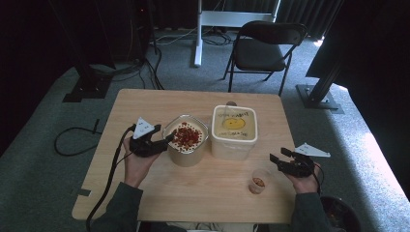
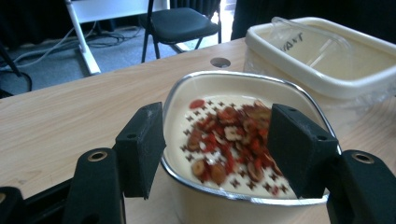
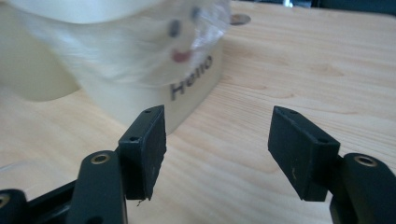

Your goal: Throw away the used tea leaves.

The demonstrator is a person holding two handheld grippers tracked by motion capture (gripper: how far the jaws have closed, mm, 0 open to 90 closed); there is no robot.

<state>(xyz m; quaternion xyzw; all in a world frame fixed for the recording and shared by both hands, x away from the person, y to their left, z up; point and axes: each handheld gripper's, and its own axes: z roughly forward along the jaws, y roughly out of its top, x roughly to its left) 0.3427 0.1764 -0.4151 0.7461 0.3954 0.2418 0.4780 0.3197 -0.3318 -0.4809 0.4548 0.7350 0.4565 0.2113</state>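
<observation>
Working on the bowl (image 1: 186, 159), sitting at the middle of the high view on the pale wooden table (image 1: 145, 104). Coming at it from its left side with the left gripper (image 1: 164, 140), jaws standing wide apart and clasping nothing.

Looking along the left gripper view: meeting the bowl's near wall just ahead and a little below, the two black jaws framing a rounded corner of it without plainly touching. Judging the left hand the nearer one by far. Probably needing one jaw inside the rim and one outside before closing, and a level lift, given the loose red and brown toppings (image 2: 229, 140) lying on a pale creamy filling.

Noting the shape: squarish with rounded corners, no clear long axis, smooth cream wall, thin bright metal-looking edge, likely hard and slippery.

Holding the right gripper (image 1: 279, 154) at the lower right of the high view, likewise spread and empty, over bare wood grain. Keeping well apart from the bowl there, with the cream plastic tub (image 1: 231, 147) standing between, just beside the bowl's right. Showing a printed smiley and the word "Hello" on that tub, plus crinkled clear film. Standing near the right gripper: a small clear cup (image 1: 257, 182) with reddish bits in its bottom.
</observation>
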